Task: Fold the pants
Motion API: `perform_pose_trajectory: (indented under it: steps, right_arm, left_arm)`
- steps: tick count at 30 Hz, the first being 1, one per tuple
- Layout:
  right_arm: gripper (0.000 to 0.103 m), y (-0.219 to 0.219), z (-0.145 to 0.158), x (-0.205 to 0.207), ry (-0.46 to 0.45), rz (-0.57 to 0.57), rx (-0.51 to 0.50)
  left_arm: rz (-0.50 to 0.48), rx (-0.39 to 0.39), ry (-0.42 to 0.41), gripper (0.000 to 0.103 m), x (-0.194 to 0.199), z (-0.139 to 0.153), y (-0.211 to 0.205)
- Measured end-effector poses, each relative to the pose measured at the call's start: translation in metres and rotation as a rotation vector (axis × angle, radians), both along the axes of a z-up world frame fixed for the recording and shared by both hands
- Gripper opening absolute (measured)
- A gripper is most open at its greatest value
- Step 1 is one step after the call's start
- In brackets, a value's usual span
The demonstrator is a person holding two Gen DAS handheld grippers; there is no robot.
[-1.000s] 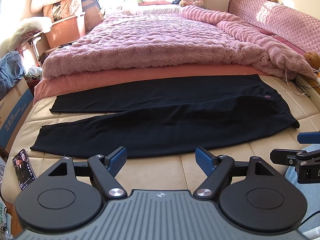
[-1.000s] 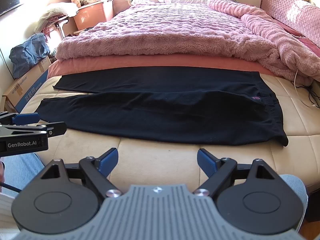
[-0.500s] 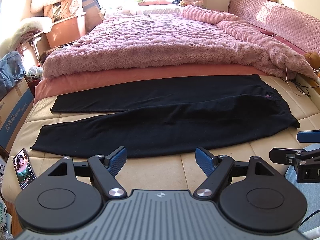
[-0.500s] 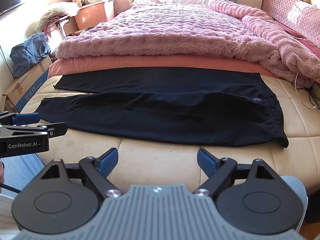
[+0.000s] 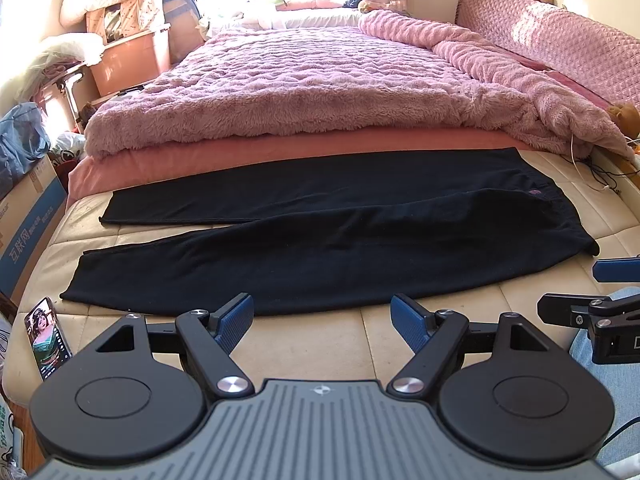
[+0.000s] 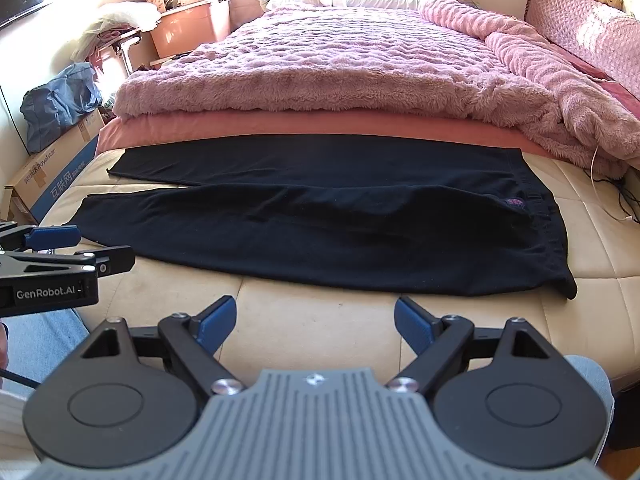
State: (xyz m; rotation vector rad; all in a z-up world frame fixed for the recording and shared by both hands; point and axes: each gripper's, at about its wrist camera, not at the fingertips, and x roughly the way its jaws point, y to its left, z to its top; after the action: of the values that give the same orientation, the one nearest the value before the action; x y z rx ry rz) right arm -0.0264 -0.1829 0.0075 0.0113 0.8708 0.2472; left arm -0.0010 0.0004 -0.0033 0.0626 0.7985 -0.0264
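Black pants (image 5: 340,240) lie flat and spread across the cream mattress, waistband to the right, both legs running left; they also show in the right wrist view (image 6: 328,224). My left gripper (image 5: 322,322) is open and empty, just short of the near leg's edge. My right gripper (image 6: 316,322) is open and empty, also short of the near edge. The right gripper's fingers (image 5: 616,270) show at the right of the left wrist view. The left gripper's fingers (image 6: 56,236) show at the left of the right wrist view.
A fluffy pink blanket (image 5: 320,92) covers the bed behind the pants. A phone (image 5: 46,336) lies on the mattress's near left corner. A cardboard box (image 5: 28,232) and storage bins (image 5: 132,56) stand left of the bed. Cables (image 5: 600,172) lie at the far right.
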Motion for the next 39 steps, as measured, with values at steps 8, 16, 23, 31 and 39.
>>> perform_pose_trajectory:
  steps: [8, 16, 23, 31, 39]
  right_arm:
    - [0.082, 0.0002, -0.0002, 0.0001, 0.000, 0.001, -0.002]
    - [0.082, 0.0011, -0.0011, 0.0005, 0.001, 0.004, -0.004]
    - [0.082, 0.0016, -0.0018, 0.0013, 0.006, -0.001, -0.003]
    - [0.082, 0.0007, -0.0031, 0.0028, 0.012, -0.005, -0.003]
    - [0.082, -0.0032, -0.0081, 0.0065, 0.020, -0.001, 0.017]
  left_arm:
    - [0.000, 0.000, -0.001, 0.091, 0.0002, 0.0000, -0.0001]
    - [0.000, 0.000, 0.000, 0.091, 0.0001, 0.0000, -0.0003]
    - [-0.001, 0.000, 0.000, 0.091, 0.0002, -0.0003, -0.0002]
    - [-0.005, 0.001, 0.002, 0.091, 0.0006, -0.0010, -0.0006]
    - [-0.035, 0.016, -0.018, 0.091, 0.0068, -0.0053, 0.0040]
